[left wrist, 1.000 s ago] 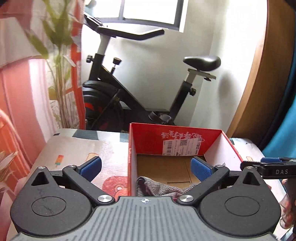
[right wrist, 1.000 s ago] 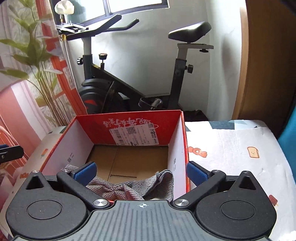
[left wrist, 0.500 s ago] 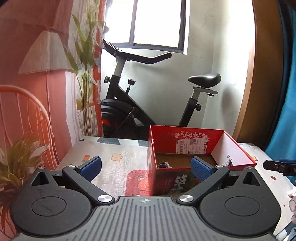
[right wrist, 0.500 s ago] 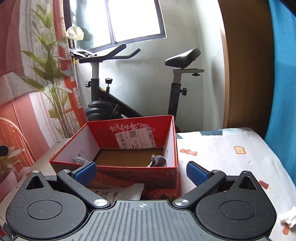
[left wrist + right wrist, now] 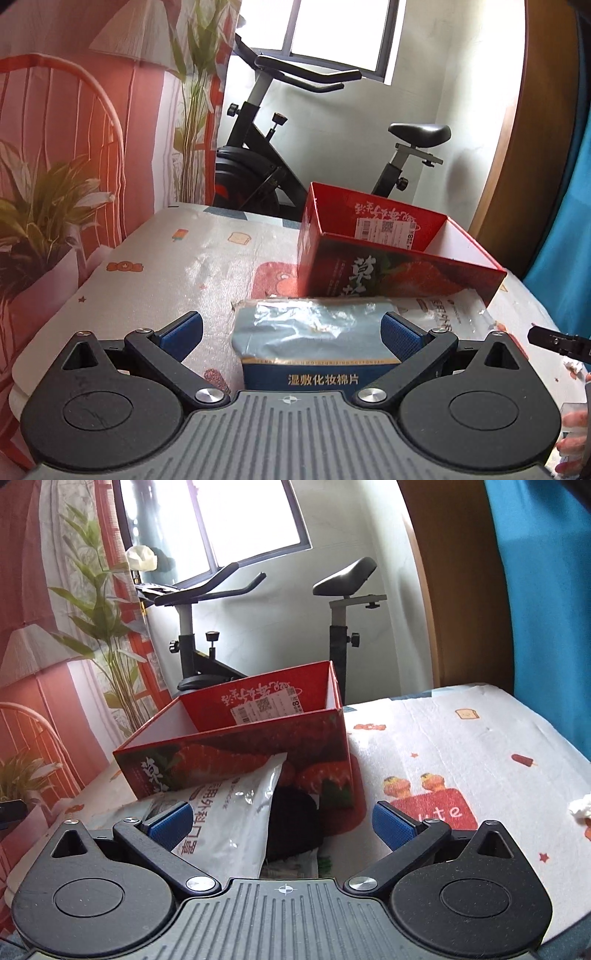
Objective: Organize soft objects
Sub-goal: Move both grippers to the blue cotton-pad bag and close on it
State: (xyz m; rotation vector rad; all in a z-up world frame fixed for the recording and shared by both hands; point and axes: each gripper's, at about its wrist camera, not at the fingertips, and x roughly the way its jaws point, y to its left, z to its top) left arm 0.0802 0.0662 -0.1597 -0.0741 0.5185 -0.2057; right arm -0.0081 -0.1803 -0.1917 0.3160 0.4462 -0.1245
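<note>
Both claws pulled back; left claw (image 5: pixel 291 334), spread, straddles blue cotton-pad pack (image 5: pixel 314 343), prob. untouched.

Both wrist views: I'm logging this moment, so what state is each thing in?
Left gripper: open, empty, around the blue packet.
Right gripper: open, empty.
Red box: open-topped, upright on the table.
Blue packet: lying flat before the box.
White bag: lying tilted against the box front.
Black item: partly hidden behind the white bag.

red strawberry-print box (image 5: pixel 236 753), blue-padded hand-held gripper (image 5: pixel 291 328).
</note>
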